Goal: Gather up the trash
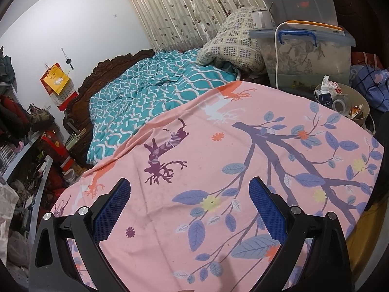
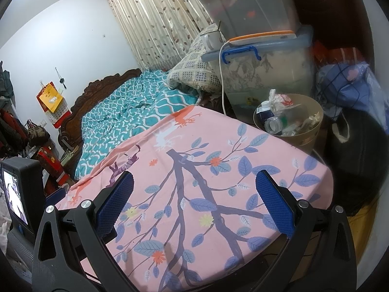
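Hovering, left hand-held gripper [image 1: 188,203]: fingers spread apart, empty, over the pink sheet [image 1: 218,170].
Right hand-held gripper [image 2: 194,196]: fingers apart, empty.
Trash bin [image 2: 307,135]: beside the sheet's far right corner, filled with bottles and wrappers.
Storage box [image 2: 267,73]: behind the bin.

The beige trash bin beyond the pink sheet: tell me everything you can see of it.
The beige trash bin is a round, open-topped tub, plastic by its look, upright past the far right corner of the pink sheet, in front of the clear storage box. It is nearly full: crumpled tissue, a clear plastic bottle, a small blue carton, wrappers. Neither gripper touches it.
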### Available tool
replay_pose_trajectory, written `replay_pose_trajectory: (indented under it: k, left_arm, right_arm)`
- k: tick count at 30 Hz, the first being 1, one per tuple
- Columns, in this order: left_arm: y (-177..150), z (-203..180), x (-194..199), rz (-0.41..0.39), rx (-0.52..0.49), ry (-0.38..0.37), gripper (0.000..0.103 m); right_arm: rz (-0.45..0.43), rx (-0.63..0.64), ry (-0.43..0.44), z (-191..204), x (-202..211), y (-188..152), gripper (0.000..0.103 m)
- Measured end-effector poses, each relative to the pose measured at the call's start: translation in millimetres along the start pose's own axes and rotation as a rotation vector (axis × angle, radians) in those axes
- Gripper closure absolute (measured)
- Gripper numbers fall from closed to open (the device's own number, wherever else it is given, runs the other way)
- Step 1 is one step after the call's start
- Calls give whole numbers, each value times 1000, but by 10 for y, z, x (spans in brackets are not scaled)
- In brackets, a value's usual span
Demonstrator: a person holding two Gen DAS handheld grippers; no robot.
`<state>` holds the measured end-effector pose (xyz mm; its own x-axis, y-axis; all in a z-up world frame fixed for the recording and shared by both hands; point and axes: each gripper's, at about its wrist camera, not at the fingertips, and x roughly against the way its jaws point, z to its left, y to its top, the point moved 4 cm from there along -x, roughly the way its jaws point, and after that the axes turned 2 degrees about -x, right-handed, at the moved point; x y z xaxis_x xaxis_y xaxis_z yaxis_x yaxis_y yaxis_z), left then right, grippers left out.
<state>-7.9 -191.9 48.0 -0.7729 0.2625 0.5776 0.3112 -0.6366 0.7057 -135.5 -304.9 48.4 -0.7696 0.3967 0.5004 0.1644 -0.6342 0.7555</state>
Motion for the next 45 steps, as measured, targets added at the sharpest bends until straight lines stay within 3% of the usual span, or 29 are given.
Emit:
replay_pose_trajectory:
  k: [39, 45]
  left_arm:
    - [4, 54, -11, -4, -3, 23, 9]
    - [-28, 56, -50, 13, 2, -15, 9]
  right_arm:
    - [5, -5, -1, -5, -14, 19, 4]
    - [9, -4, -2, 3, -24, 15, 4]
